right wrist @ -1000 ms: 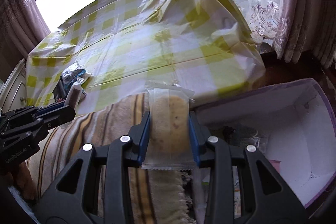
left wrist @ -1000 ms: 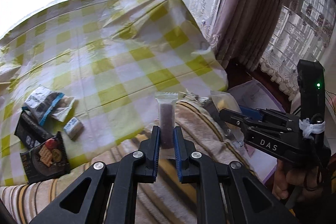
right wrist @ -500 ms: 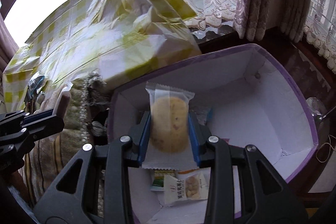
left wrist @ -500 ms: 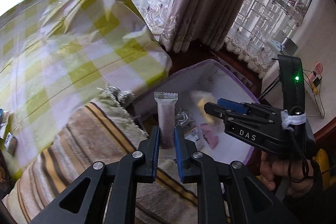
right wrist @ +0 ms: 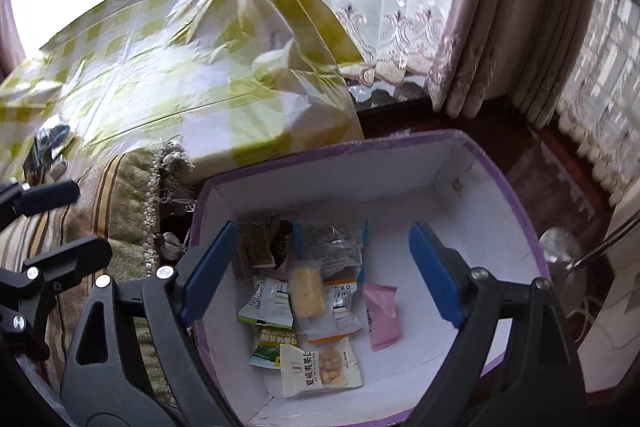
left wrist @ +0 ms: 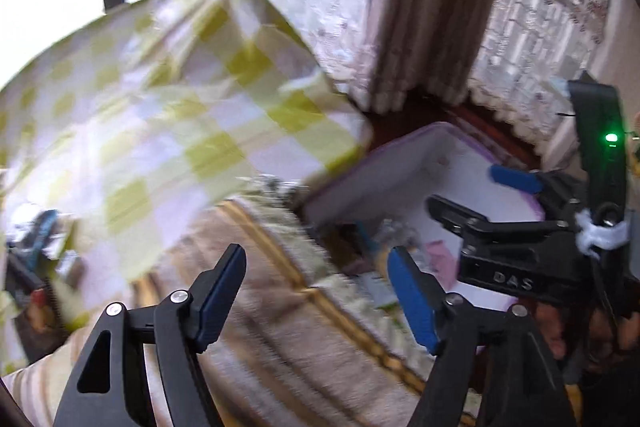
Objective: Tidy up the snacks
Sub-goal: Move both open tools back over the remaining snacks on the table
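Snack packets (right wrist: 316, 291) lie in the purple-rimmed box (right wrist: 496, 183), directly below my right hand-held gripper (right wrist: 320, 267), jaws opening, empty. My left hand-held gripper (left wrist: 316, 291), also opening and empty, hovers left of the box; remaining snacks (left wrist: 36, 259) lie far left on the checked cloth (left wrist: 160, 115).

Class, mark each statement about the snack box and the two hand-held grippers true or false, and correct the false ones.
1. The box has a purple rim and white inside walls. True.
2. The right hand-held gripper clamps a cake packet. False: its jaws are opening with nothing between them; the clear cake packet lies in the box.
3. A pink packet lies in the box. True.
4. The box is empty. False: several snack packets lie in it.
5. The left hand-held gripper holds a snack bar. False: its jaws are opening, nothing between them.
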